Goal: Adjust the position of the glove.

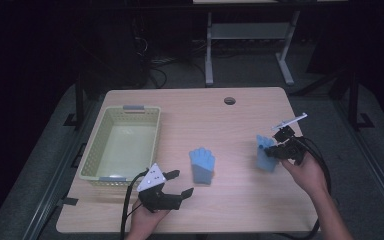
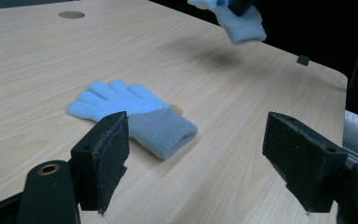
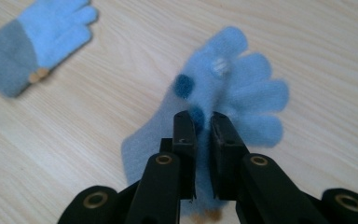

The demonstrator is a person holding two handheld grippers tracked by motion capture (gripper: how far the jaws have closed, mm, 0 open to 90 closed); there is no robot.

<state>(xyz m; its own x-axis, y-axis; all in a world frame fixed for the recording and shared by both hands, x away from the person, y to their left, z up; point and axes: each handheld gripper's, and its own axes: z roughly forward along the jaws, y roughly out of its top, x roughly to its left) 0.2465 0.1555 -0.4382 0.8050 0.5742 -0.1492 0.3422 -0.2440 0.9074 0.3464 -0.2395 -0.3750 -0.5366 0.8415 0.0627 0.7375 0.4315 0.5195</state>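
Both of my grippers are at work over the wooden table [image 1: 240, 120]. My right gripper [image 1: 276, 146] has its black jaws pinched tight on a light blue knit glove [image 3: 233, 88], which hangs from them just above the tabletop near the right edge; in the right gripper view the fuzzy fabric bunches between the pads, the stubby fingers fan out beyond them, and I see a few darker blue dots and one pale patch on the wool. My left gripper [image 1: 180, 182] sits low at the near edge with its jaws standing wide apart and nothing between them; the pads look like coarse black foam.

I can read no brand, label or writing anywhere; a small tan tag on the second glove [image 2: 135, 114] is too small to make out.

That second glove lies flat on the table between my two grippers, light blue at the fingers with a greyer ribbed cuff. A pale yellow-green plastic basket [image 1: 92, 150], rectangular with slotted walls and grey handle clips at both ends, stands at the left of the table with nothing in it. A round hole [image 1: 229, 100] sits near the far edge of the pale wood-grain top.
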